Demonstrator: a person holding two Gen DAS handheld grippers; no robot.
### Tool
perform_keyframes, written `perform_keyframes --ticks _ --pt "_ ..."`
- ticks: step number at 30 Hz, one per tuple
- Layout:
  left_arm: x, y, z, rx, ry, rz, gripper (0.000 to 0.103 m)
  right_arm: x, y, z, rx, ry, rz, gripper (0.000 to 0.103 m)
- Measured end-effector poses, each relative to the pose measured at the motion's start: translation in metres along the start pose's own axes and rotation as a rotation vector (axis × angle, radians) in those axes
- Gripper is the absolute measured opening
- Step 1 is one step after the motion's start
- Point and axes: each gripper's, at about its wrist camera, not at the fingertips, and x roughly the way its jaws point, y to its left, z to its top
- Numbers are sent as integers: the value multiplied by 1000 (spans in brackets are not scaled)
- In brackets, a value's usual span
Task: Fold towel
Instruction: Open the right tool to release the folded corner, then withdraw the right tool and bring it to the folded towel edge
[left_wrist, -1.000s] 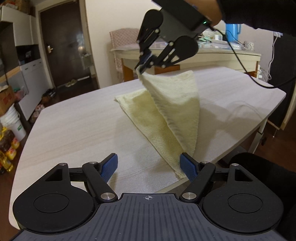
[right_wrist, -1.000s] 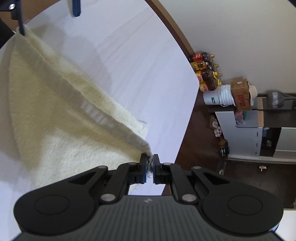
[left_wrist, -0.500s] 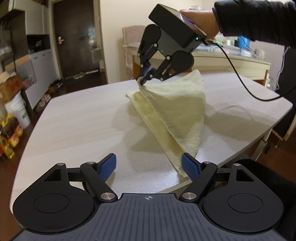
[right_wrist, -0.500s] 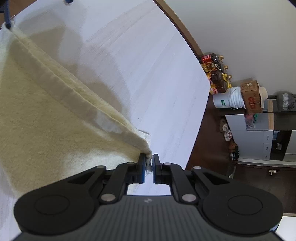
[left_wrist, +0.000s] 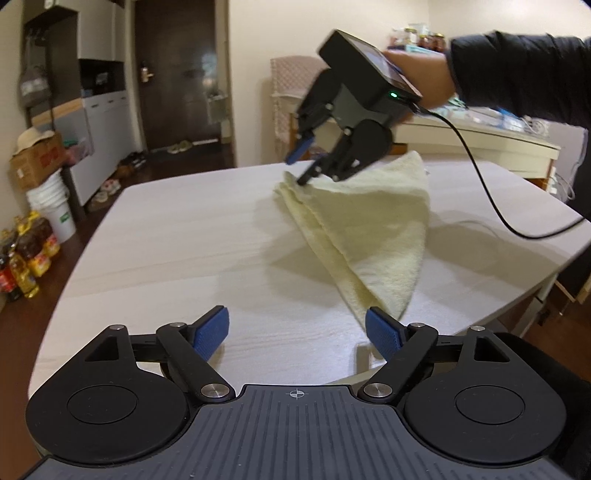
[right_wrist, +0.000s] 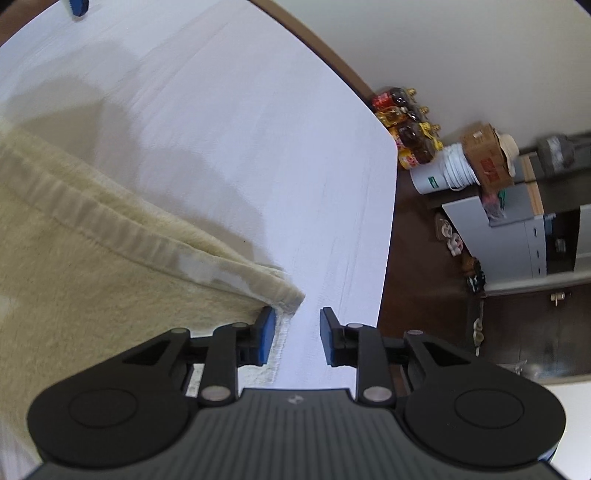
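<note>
Nearest to us, the left tool hangs with its jaws spread wide and opening further, nothing between them; the near tip of the towel lies just beside its right pad at the edge of the surface. The towel is pale yellow terry, doubled into a rough triangle that runs from that near tip across the surface to its far corners.

At the far corner, the right tool is opening: its jaws stand apart, the stacked corner resting against the left pad only, so we judge the cloth released there and lying on the surface.

We expect the towel to be light, soft and limp, sagging wherever it is unsupported, with layers that slide on each other. It is not fragile, and the loops should give the pads good bite. We would take hold at the hemmed corners, pinching both layers together, one corner per tool, so the next fold stays square.
</note>
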Motion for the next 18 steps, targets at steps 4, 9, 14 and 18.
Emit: perform_keyframes --ticks 4,9,14,18 --pt "-2 -3 -3 15 9 15 86 -7 -3 -1 29 0 -27 34" --pt "-11 0 -4 14 -12 45 88 -28 -4 -3 126 1 -84 39" --pt "-18 4 -2 14 -32 78 90 -88 5 -8 441 -93 -55 46" --pt "-28 12 -1 -18 -59 114 91 -141 36 -11 665 -230 33 46"
